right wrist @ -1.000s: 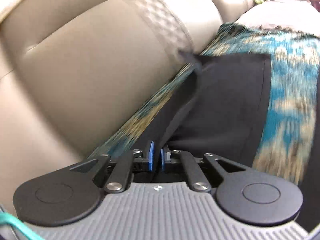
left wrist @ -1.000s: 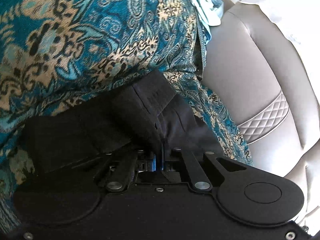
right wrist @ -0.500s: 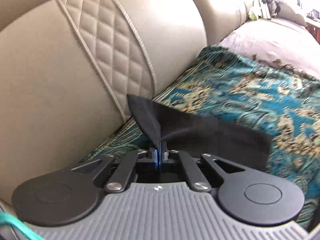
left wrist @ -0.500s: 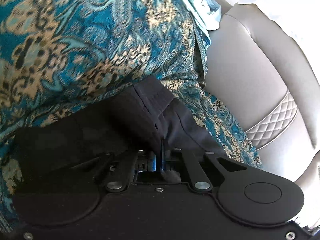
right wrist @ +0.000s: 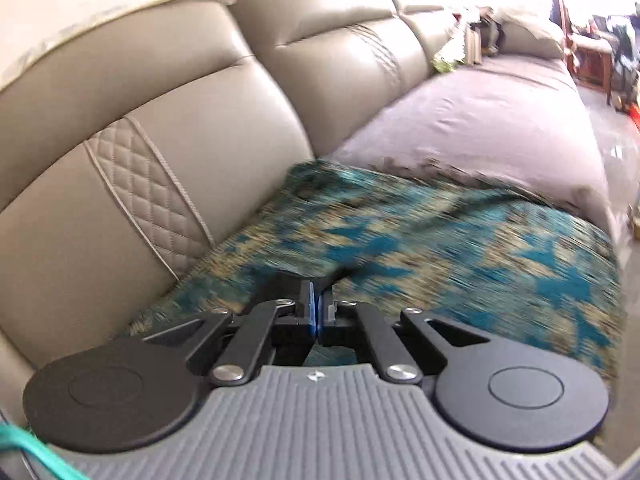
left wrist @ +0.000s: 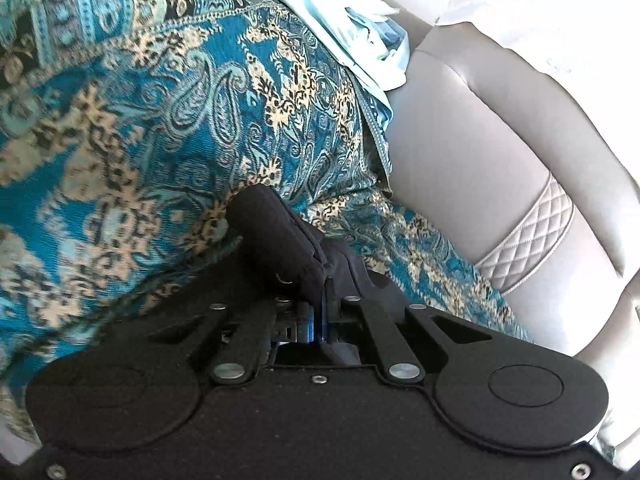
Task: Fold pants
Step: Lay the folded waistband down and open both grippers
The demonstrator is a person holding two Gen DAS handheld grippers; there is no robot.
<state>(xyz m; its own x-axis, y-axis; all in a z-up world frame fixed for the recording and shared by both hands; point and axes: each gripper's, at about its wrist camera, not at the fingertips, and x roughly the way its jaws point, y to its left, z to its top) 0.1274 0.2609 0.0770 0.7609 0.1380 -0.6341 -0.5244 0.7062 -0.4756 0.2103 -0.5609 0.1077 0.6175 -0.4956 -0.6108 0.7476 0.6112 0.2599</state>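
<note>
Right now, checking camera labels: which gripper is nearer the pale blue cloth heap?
Left. The left gripper points toward the pale blue cloth heap across the throw; the right gripper faces the sofa's far end.

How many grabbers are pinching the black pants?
2. The left gripper pinches a bunched fold of the pants. The right gripper pinches a small black edge; most of the pants are hidden there.

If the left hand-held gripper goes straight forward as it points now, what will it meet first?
Probably the teal patterned blanket on the sofa. The left hand-held gripper is shut on the black pants, and the blanket lies just beyond them; depth is unclear.
</note>
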